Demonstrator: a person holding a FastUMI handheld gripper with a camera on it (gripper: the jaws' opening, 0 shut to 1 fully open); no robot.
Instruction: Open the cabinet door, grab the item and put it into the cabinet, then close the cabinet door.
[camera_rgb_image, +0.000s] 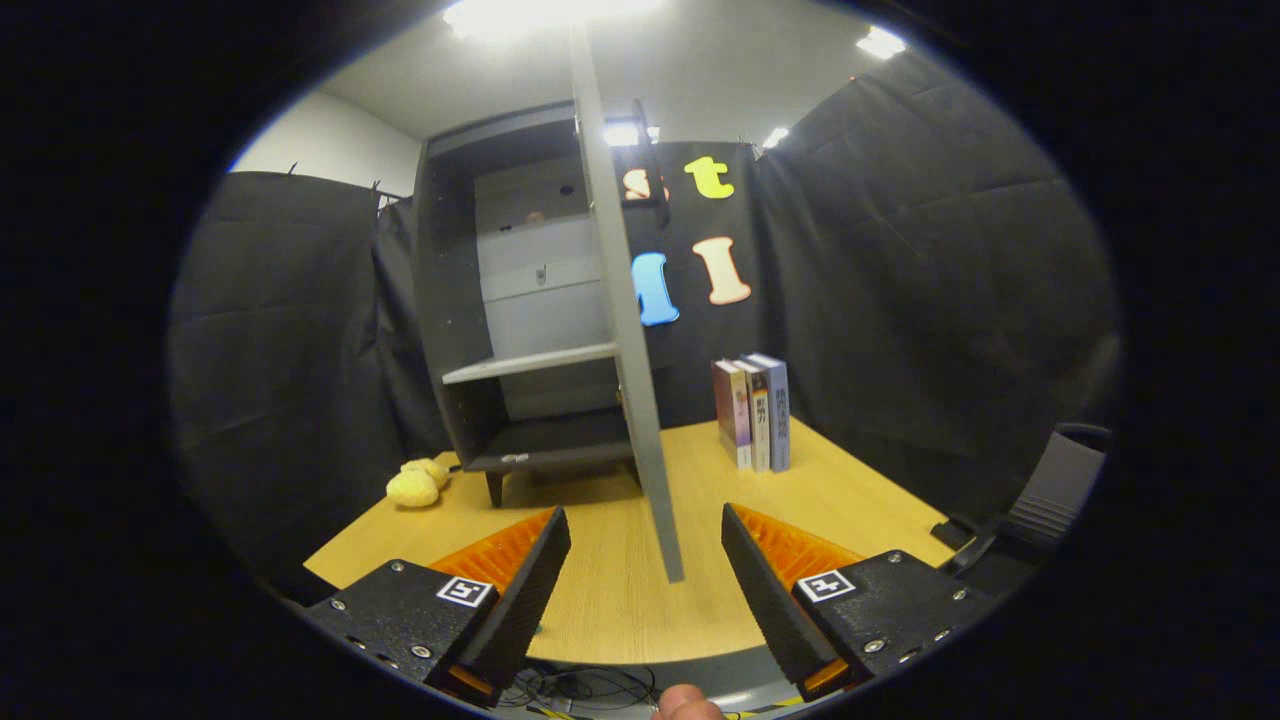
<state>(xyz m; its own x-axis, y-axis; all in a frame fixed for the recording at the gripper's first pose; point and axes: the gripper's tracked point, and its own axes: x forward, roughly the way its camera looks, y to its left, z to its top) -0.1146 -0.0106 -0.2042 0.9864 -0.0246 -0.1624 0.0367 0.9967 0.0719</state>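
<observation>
A grey cabinet (470, 300) stands on short legs at the back of the wooden table (860, 500). Its door (625, 320) is swung wide open, edge-on toward me, and its lower corner hangs between my fingertips without touching them. Inside, a shelf (528, 363) divides the cabinet, and both levels look empty. A yellow plush toy (417, 483) lies on the table to the left of the cabinet's legs. My gripper (646, 530) is open, low over the near part of the table, holding nothing.
Three upright books (754, 412) stand on the table to the right of the door. A dark chair (1050, 495) sits off the table's right side. Cables (580, 687) lie below the near edge, by a fingertip (688, 703) of a person.
</observation>
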